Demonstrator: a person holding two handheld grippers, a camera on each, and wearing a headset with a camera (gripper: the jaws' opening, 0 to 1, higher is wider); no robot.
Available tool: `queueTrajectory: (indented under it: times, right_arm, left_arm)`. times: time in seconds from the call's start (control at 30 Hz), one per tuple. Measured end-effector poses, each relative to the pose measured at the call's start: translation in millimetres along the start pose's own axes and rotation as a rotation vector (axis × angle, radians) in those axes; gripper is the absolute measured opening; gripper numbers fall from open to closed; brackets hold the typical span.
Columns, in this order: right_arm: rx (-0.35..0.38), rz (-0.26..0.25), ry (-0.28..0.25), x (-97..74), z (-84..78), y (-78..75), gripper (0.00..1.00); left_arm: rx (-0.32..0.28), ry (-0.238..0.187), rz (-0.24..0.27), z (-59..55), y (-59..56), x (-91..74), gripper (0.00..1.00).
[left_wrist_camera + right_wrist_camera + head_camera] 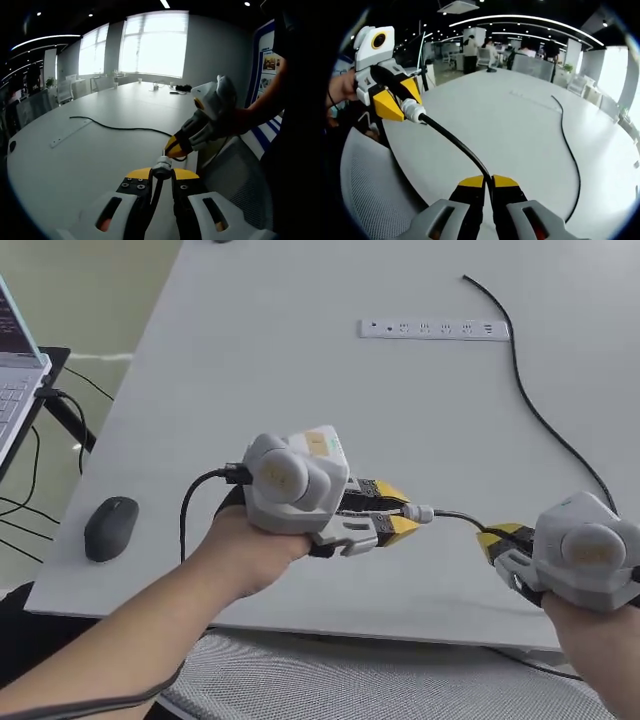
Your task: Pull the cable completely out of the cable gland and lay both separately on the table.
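Above the near edge of the grey tabletop [300, 390], the left gripper [402, 518] clamps the small white round cable gland [161, 167] steady while the right gripper [495, 538], closed on the thin black cable [455, 142], stands off for pulling it free

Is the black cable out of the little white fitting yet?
No, the cable runs from the right hand-held gripper straight into the fitting held by the left hand-held gripper.
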State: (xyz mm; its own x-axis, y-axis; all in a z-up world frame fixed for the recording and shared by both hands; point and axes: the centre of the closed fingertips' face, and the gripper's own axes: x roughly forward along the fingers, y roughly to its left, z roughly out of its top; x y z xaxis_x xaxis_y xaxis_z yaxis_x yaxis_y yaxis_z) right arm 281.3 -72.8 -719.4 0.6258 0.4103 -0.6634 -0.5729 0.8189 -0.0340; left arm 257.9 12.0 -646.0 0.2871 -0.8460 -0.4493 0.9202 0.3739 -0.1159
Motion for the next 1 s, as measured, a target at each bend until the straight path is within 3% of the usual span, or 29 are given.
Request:
queueTrajectory:
  times: [0.77,1.0]
  right_arm:
    - [-0.112,0.043,-0.018,-11.7,3.7,12.7,0.02]
    - [-0.187,0.063,-0.04,-21.7,14.4,24.1,0.11]
  left_arm:
    - [-0.014,0.001,0.036,-1.6,8.6,-7.1,0.15]
    - [-0.001,0.014,0.035,-4.2,5.4,-6.8,0.15]
